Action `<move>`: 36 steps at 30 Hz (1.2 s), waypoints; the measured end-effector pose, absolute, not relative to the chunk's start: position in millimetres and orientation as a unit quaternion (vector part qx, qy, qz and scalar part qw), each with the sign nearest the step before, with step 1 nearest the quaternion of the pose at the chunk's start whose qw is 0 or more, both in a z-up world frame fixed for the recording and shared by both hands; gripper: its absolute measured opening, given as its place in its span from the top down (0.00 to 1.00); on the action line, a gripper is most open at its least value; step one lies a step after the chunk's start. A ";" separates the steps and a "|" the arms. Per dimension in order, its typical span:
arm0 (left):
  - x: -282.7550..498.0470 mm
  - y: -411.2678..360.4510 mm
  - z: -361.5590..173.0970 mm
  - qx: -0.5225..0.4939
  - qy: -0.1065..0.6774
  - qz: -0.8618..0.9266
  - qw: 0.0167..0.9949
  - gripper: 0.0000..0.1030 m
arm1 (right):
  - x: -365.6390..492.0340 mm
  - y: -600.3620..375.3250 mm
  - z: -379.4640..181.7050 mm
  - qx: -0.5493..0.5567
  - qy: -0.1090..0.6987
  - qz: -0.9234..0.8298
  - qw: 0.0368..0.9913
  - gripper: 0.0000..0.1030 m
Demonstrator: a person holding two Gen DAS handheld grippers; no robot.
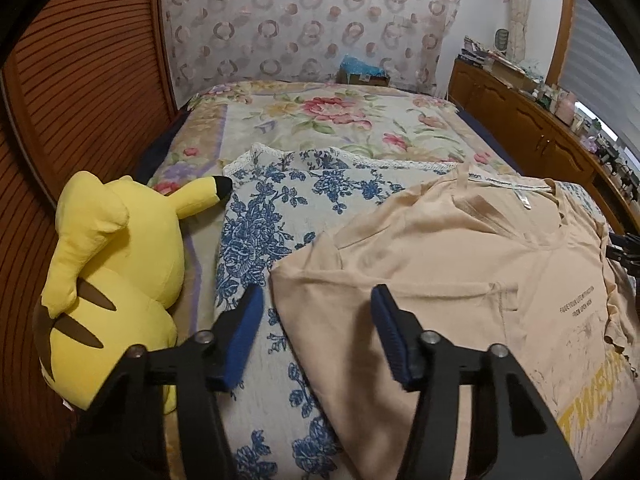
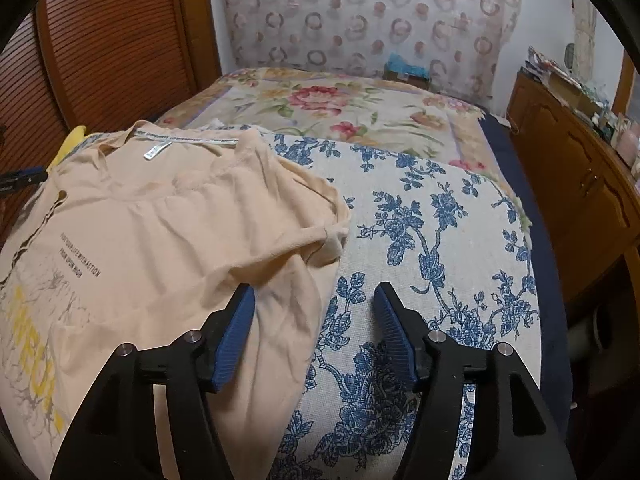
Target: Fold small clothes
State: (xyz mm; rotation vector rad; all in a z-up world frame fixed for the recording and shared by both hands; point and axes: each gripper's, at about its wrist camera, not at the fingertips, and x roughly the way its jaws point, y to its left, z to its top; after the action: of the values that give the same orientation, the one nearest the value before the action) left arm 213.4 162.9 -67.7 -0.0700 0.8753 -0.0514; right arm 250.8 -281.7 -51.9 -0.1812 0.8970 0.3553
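Note:
A peach T-shirt (image 1: 460,264) with yellow lettering lies spread, print side up, on a white cloth with blue flowers (image 1: 256,232) on the bed. It also shows in the right wrist view (image 2: 168,248), collar toward the far side. My left gripper (image 1: 316,300) is open and empty, just above the shirt's left sleeve edge. My right gripper (image 2: 316,300) is open and empty, above the shirt's right side edge, where it meets the blue-flowered cloth (image 2: 440,240). The right gripper's tip shows at the right edge of the left wrist view (image 1: 626,252).
A yellow plush toy (image 1: 112,280) lies left of the cloth against a brown slatted door (image 1: 80,80). A floral bedspread (image 1: 340,120) covers the far bed. A wooden dresser (image 2: 580,168) with clutter stands along the right. A small box (image 1: 364,72) sits at the headboard.

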 end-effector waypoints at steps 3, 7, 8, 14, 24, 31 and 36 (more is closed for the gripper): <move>217.6 165.2 -69.5 -0.035 0.427 -0.023 0.903 0.51 | 252.0 -281.9 -51.9 -0.086 0.431 0.171 0.882 0.37; 220.1 166.7 -72.8 -0.039 0.432 -0.026 0.901 0.51 | 252.5 -282.3 -51.7 -0.087 0.431 0.170 0.882 0.37; 220.5 166.7 -73.8 -0.040 0.434 -0.030 0.900 0.52 | 253.3 -282.2 -51.7 -0.088 0.431 0.170 0.882 0.37; 219.0 166.6 -75.0 -0.050 0.437 -0.042 0.897 0.60 | 265.4 -277.2 -52.4 -0.095 0.439 0.188 0.873 0.41; 214.1 149.6 -60.5 -0.062 0.425 -0.078 0.900 0.99 | 254.9 -250.6 -36.5 -0.104 0.431 0.232 0.866 0.96; 152.3 120.3 -2.7 -0.039 0.352 -0.116 0.928 0.99 | 196.9 -248.5 14.3 -0.084 0.369 0.255 0.890 0.96; 107.2 115.1 26.4 -0.029 0.317 -0.132 0.939 0.99 | 150.0 -253.0 44.0 -0.074 0.337 0.263 0.901 0.96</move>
State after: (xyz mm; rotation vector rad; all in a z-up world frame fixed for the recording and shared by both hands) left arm 107.2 115.1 26.4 -0.0601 0.6470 -0.2700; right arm 150.0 -253.0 44.0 -0.1531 0.6975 0.5436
